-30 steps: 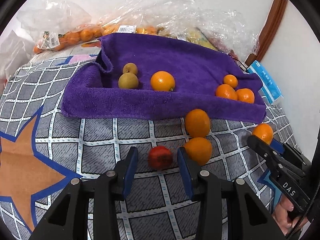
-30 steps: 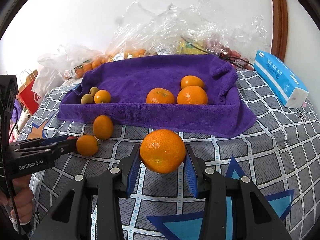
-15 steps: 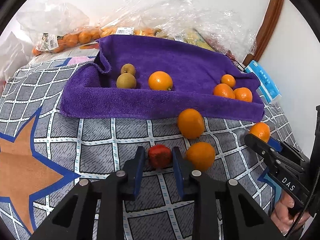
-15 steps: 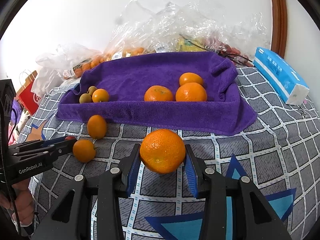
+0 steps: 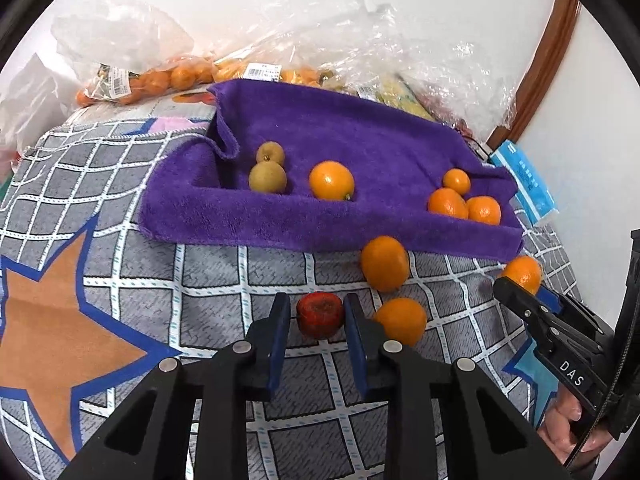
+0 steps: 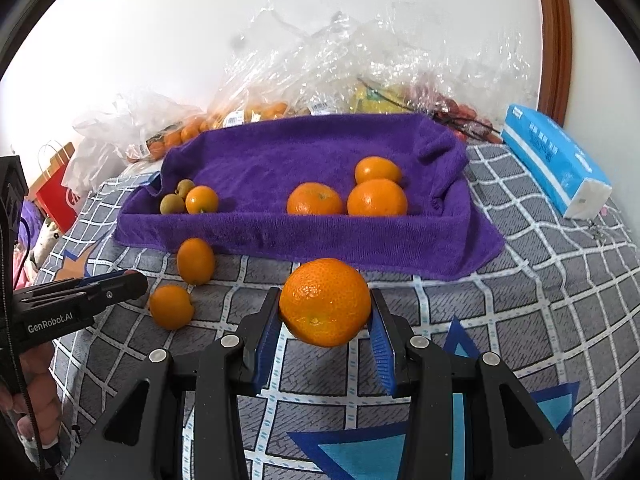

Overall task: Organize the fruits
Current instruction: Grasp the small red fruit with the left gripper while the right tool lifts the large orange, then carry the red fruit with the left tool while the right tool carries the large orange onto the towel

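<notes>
My left gripper [image 5: 317, 316] is closed around a small red fruit [image 5: 320, 314] on the checked cloth, its pads at the fruit's sides. My right gripper [image 6: 325, 322] is shut on a large orange [image 6: 325, 302], held just above the cloth in front of the purple towel-lined tray [image 6: 304, 236]. The tray [image 5: 320, 228] holds two brown-green fruits [image 5: 267, 176], one orange [image 5: 331, 180] at the left and three oranges [image 5: 464, 202] at the right. Two loose oranges [image 5: 385, 263] [image 5: 401, 320] lie right of the red fruit.
Plastic bags of fruit [image 5: 168, 76] are piled behind the tray against the wall. A blue tissue pack [image 6: 556, 160] lies at the right. A red paper bag [image 6: 56, 188] stands at the far left. The right gripper shows in the left wrist view [image 5: 520, 296].
My left gripper moved forward and closed its jaws from wide apart onto the red fruit. My right gripper kept hold of the large orange and drew back slightly from the tray.
</notes>
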The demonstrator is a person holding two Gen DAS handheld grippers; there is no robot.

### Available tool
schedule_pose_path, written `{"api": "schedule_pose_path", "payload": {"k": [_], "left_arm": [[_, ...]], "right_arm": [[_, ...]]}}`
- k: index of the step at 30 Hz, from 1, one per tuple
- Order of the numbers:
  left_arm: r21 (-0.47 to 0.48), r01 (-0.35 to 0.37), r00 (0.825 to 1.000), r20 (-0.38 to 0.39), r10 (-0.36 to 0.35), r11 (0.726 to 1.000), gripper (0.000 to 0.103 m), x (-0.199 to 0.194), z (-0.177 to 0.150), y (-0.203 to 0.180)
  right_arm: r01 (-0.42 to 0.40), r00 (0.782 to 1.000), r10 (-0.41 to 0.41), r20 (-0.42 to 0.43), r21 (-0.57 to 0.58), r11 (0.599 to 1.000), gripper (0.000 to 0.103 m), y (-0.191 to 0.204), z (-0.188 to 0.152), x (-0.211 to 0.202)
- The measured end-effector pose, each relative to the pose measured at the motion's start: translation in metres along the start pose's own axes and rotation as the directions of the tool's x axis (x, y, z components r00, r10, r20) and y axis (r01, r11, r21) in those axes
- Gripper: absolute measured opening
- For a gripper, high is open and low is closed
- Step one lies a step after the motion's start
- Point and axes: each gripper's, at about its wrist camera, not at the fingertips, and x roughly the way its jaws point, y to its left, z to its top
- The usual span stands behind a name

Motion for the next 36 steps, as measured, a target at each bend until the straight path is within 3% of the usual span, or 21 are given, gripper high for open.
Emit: {"api": "schedule_pose_path", "payload": {"k": [19,29,36], "left_arm": [[-0.052,-0.015,0.997,0.078,0.019,0.999,0.026,-0.015,0.058,0.011],[-0.069,-0.025,0.996,0.087,0.031,0.997,0.026,0.003,0.085,0.014],[-0.082,-0.028,0.997,0.068,0.033,0.996,0.026,0.025,0.09,0.018]], "right_arm": [[0.017,0.996,-0.012,0.086,-0.058,0.998,0.042,0.006,0.076,0.001],[0.018,0.996,-0.012,0.085,-0.074,0.997,0.042,0.003,0.107,0.029],[0.014,0.999,-0.011,0.041,-0.077,0.997,0.042,0.001,0.107,0.056]]}}
